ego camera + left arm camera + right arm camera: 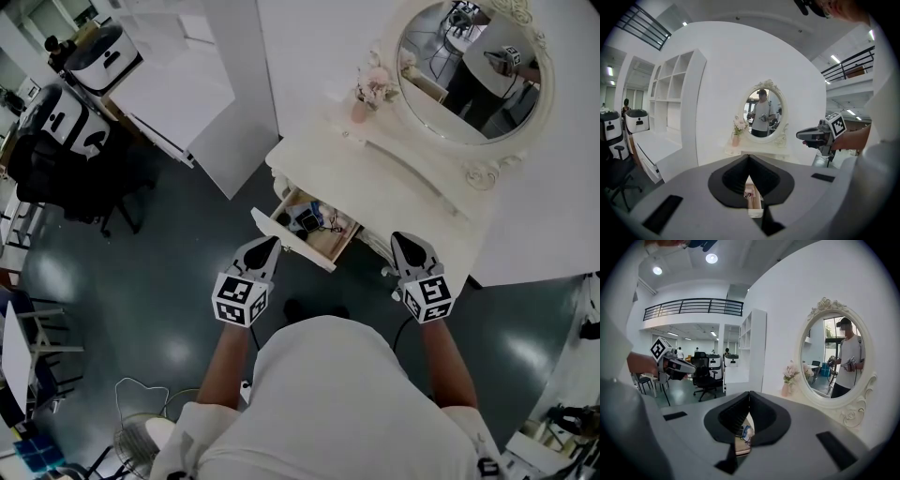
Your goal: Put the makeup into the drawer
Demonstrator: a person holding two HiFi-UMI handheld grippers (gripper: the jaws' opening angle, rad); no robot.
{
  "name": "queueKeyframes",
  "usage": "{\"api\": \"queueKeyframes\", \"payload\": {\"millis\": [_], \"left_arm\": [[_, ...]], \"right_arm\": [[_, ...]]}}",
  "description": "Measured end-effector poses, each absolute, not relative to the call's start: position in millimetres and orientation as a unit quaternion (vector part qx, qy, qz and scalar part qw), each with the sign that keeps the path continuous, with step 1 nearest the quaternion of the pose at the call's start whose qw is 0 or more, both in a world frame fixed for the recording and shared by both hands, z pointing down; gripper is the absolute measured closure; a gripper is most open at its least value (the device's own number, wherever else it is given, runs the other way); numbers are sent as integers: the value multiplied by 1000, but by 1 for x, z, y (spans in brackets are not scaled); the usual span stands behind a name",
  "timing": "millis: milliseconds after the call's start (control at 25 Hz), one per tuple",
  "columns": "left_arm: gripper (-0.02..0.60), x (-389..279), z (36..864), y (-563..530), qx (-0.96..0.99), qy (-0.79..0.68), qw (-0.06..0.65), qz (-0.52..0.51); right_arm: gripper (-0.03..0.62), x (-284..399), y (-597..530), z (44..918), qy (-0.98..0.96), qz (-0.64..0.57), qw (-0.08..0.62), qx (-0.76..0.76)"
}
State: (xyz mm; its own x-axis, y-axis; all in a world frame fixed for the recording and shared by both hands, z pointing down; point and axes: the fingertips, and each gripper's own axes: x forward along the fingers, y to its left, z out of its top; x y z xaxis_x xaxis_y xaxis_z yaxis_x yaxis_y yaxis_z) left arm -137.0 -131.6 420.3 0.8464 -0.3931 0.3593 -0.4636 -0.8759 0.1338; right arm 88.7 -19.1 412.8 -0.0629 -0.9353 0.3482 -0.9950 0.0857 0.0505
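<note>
The white dressing table (pixel 412 192) has its drawer (pixel 323 246) pulled out, with small dark makeup items (pixel 307 221) lying inside. My left gripper (pixel 272 243) hovers just in front of the drawer's left corner, shut and holding nothing. To the right of the drawer, my right gripper (pixel 401 238) is also shut and holds nothing. In the left gripper view the jaws (pixel 749 157) meet at the tip, the drawer (pixel 753 202) shows below them, and the right gripper (pixel 805 136) is off to the right. In the right gripper view the jaws (pixel 749 393) also meet over the drawer (pixel 742 442).
An oval mirror (pixel 469 70) and a pink vase of flowers (pixel 362 105) stand on the tabletop. A white partition with shelves (pixel 202 84) is left of the table. A black office chair (pixel 80 178) and white machines (pixel 101 56) stand further left.
</note>
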Motion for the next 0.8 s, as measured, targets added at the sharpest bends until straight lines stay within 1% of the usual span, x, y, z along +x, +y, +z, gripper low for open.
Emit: {"api": "queueKeyframes", "payload": {"millis": [800], "left_arm": [[565,-138,426,-143,957,-214,108,165]], "right_arm": [[565,86,-24,412,-715,99,144,677]]}}
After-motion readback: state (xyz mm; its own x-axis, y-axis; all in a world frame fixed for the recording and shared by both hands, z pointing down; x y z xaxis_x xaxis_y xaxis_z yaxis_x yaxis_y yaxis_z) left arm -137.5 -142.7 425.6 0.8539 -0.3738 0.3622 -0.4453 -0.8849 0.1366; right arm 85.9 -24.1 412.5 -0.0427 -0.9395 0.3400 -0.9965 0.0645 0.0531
